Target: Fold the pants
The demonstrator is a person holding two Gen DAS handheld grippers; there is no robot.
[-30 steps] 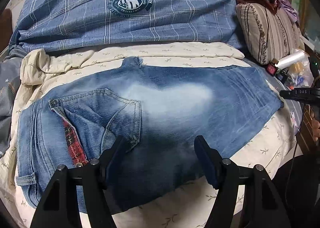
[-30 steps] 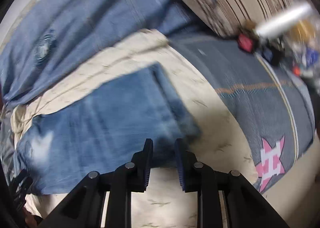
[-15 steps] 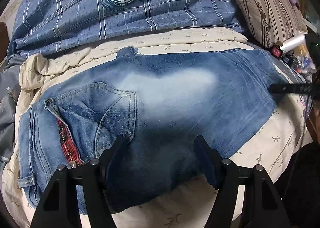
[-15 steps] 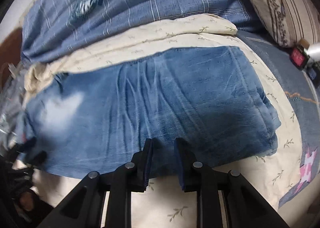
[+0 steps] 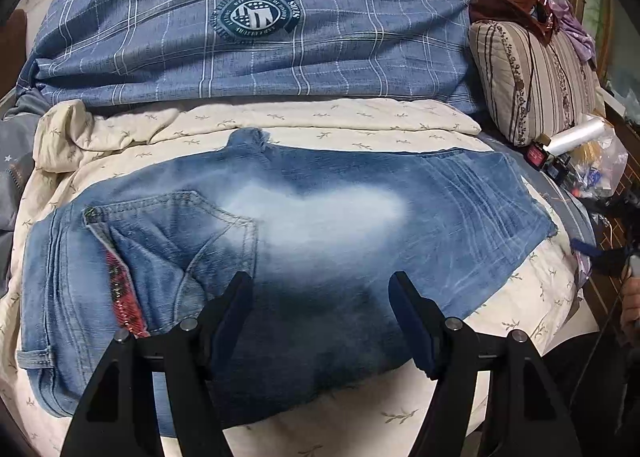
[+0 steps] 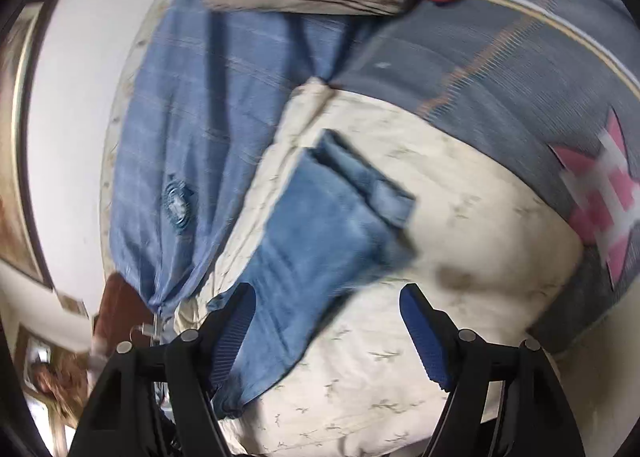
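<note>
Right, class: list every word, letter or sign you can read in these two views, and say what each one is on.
"H": pink and white letter on the grey blanket, blurred but legible.
Badge on the checked blue cover: ringed lettering and a side tab, too small and distorted to read reliably.
Same badge in the right wrist view: blurred, unreadable.
Red item by the striped pillow: any print too small.
Jeans: no text visible.

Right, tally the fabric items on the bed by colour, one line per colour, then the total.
Blue: 2, the folded jeans and the checked blue pillow.
Cream: 1, the leaf-print quilt under the jeans.
Striped beige: 1, the cushion.
Grey-blue: 1, the bedspread with the pink star.
Total: 5.
</note>
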